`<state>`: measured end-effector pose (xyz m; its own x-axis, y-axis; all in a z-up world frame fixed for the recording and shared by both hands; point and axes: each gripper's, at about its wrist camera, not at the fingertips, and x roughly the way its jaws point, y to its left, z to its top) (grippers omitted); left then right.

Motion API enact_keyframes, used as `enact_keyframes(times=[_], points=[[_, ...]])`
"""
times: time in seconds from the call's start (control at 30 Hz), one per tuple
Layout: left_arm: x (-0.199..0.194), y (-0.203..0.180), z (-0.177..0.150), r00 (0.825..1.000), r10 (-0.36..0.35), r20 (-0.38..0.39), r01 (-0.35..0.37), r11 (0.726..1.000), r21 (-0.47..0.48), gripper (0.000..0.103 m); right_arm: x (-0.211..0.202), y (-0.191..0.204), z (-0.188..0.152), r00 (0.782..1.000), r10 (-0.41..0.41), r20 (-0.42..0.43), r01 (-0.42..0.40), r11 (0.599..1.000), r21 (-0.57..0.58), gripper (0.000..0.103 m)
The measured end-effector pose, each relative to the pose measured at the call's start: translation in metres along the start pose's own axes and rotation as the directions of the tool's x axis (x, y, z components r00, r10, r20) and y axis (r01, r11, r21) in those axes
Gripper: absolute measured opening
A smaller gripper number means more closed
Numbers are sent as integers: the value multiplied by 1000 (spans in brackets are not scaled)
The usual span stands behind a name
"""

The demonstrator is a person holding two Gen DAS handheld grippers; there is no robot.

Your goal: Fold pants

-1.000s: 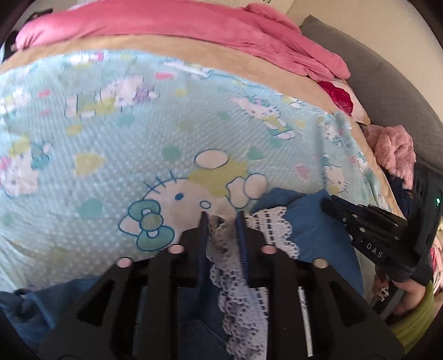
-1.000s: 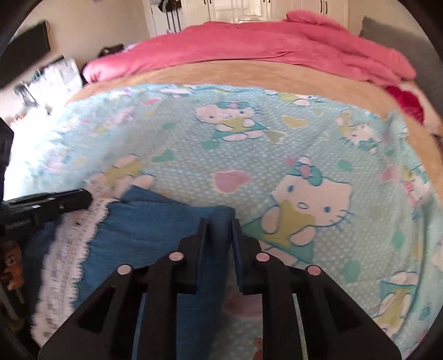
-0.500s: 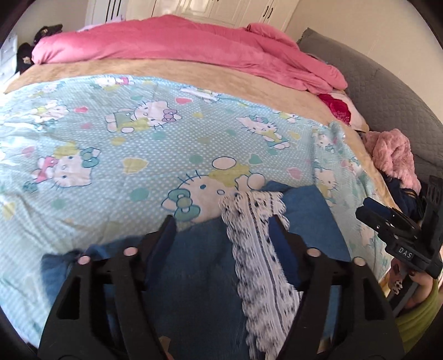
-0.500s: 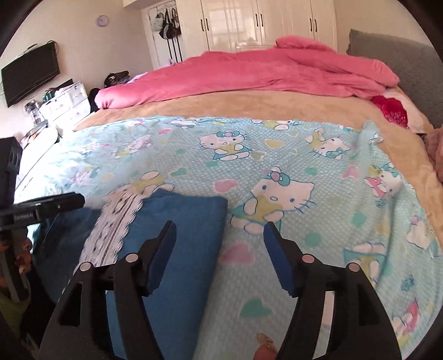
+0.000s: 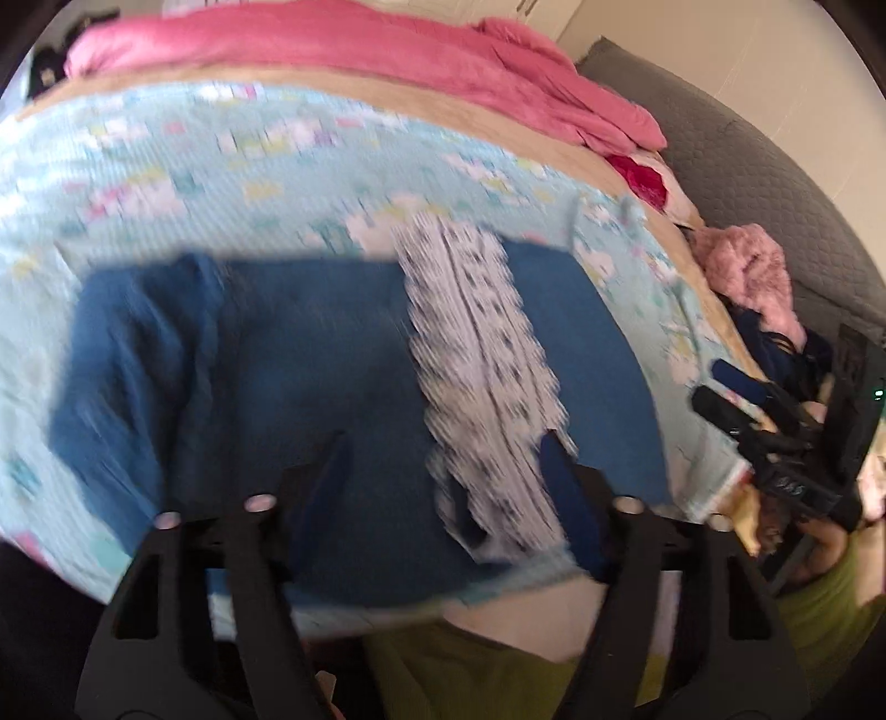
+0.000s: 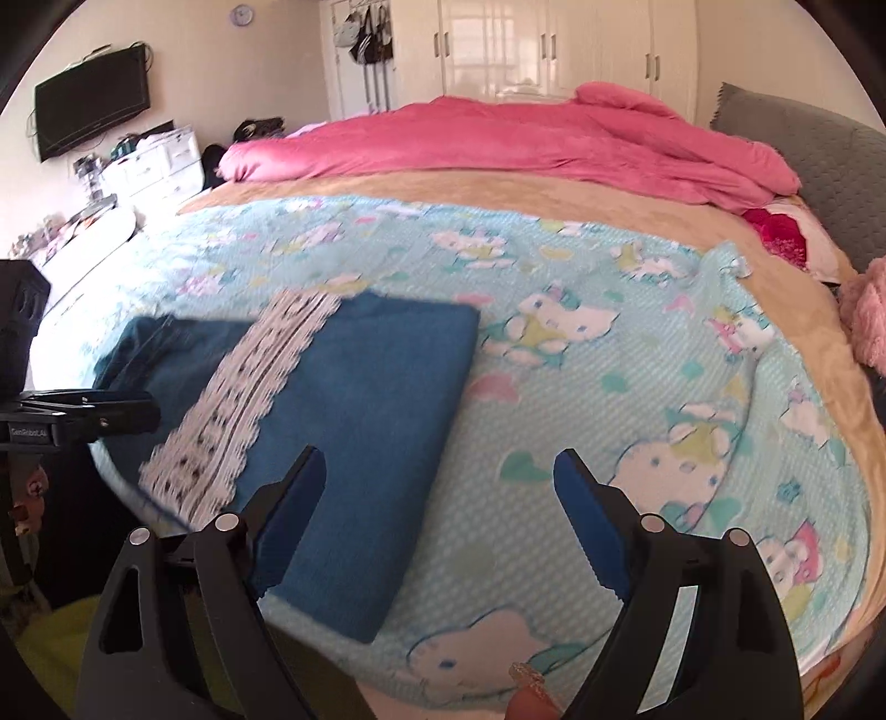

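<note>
The blue pants (image 6: 354, 421) lie folded on the cartoon-print blanket (image 6: 637, 343), lace trim (image 6: 249, 399) on top. The left gripper (image 5: 443, 471) is closing on nothing, the right gripper (image 6: 437, 487) is opening and empty – both are above the cloth. A good next fold probably needs both to pinch one edge evenly – without dragging the layers.

A bed is spread with a light blue cartoon-cat sheet (image 6: 637, 354) over a tan blanket (image 6: 554, 194). A pink duvet (image 6: 498, 144) lies bunched along its far side, beside a grey padded headboard (image 6: 803, 138). White wardrobe doors (image 6: 554, 50) line the far wall; a dark television (image 6: 91, 111) hangs above white drawers (image 6: 160, 160).
</note>
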<state>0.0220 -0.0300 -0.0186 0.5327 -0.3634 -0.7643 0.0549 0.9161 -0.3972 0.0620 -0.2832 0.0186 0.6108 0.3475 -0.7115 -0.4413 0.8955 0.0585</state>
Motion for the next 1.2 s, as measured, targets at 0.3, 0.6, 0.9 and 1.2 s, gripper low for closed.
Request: enact_keyframes(times=[0.3,0.6,0.9,1.2], points=[[29,-25,-17,996,18,-84,-14,999,45,9,10,16,-14,999,36,-33,-37,999,-10,84],[24,-29,-29,990,128,-64,-117,981,158,16,17,40,-14,998,51,-34,-54,995,-82,83],[22,-30,-28,991,120,-57,-108,979,172,36,43,32,-28,988,-28,-150,19,998,-63,80],[12,-33,-25,991,132,-27,-125,976,180,50,31,32,-22,991,-37,-125,29,998,-62,80]])
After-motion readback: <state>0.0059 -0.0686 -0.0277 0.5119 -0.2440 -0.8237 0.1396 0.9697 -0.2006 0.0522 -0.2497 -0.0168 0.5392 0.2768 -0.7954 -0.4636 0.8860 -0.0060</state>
